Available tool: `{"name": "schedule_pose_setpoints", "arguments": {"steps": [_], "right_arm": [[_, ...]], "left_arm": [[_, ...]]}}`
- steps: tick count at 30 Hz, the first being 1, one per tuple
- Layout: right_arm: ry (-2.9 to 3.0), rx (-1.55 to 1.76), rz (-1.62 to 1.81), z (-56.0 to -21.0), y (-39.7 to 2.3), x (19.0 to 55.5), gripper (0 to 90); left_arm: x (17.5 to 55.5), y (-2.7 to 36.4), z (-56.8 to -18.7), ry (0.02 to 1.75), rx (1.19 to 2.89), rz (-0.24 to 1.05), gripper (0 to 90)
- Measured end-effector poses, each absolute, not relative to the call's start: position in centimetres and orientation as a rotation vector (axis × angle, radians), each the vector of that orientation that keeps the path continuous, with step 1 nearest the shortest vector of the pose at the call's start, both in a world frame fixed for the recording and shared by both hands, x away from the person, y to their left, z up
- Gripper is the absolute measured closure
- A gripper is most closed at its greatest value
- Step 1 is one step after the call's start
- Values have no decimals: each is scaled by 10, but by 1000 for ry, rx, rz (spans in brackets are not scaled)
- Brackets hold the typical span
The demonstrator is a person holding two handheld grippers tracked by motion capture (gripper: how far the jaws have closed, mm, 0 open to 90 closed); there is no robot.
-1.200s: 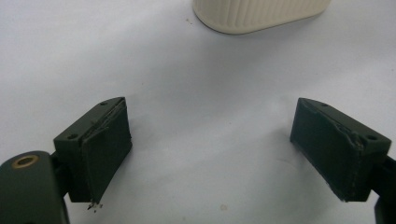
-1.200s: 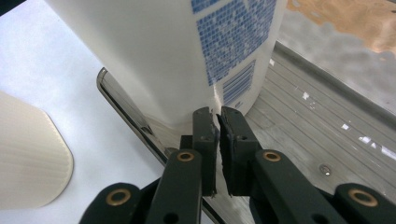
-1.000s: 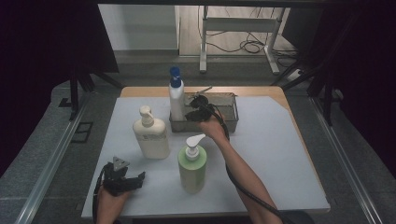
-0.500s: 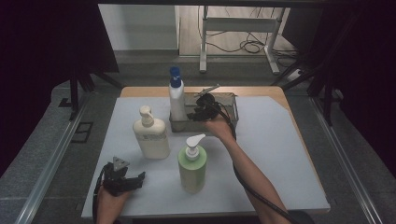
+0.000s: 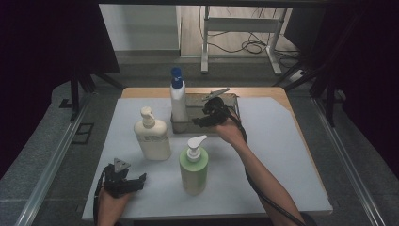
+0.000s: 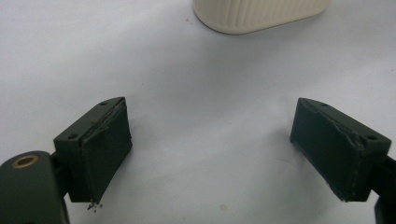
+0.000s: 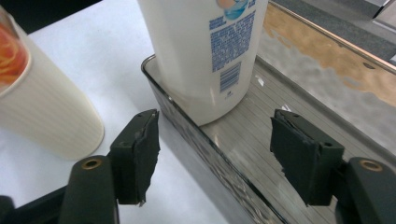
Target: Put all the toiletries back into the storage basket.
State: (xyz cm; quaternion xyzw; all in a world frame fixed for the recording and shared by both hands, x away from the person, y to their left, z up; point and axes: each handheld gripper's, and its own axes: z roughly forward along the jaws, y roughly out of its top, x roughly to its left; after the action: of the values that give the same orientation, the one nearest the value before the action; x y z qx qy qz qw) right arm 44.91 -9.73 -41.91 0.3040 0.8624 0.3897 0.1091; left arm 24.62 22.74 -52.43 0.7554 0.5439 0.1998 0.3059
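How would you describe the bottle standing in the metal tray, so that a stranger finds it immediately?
Start at the white table and look to its far edge, where a metal tray sits. The white bottle stands upright in the tray's left end. It is tall and slim with a blue cap, while the cream bottle and green bottle have pump tops and stand on the table.

White bottle [image 7: 205, 51] in right gripper view: top cut off by upper edge, label print too blurred to read. Cream pump bottle [image 7: 42, 107]: cut off at left and upper edges, orange label part only partly seen. Metal tray [image 7: 261, 149]: near end runs off bottom edge. Left gripper view: cream pump bottle [image 6: 259, 14] shows base only, rest cut by upper edge. High view: right gripper [image 5: 207, 117] hides part of tray's front wall; jaw gap too small to judge there. Left forearm cut off by bottom edge.
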Motion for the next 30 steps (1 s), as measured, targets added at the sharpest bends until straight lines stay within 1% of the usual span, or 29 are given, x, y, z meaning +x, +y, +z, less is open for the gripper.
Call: {"name": "schedule_pose_setpoints", "arguments": {"steps": [11, 30], "right_arm": [[2543, 826, 1137, -414, -107, 431, 251], [2559, 730, 1127, -415, -125, 400, 144]], "left_arm": [[246, 227, -524, 1439, 2001, 528, 119], [246, 227, -524, 1439, 2002, 530, 120]]}}
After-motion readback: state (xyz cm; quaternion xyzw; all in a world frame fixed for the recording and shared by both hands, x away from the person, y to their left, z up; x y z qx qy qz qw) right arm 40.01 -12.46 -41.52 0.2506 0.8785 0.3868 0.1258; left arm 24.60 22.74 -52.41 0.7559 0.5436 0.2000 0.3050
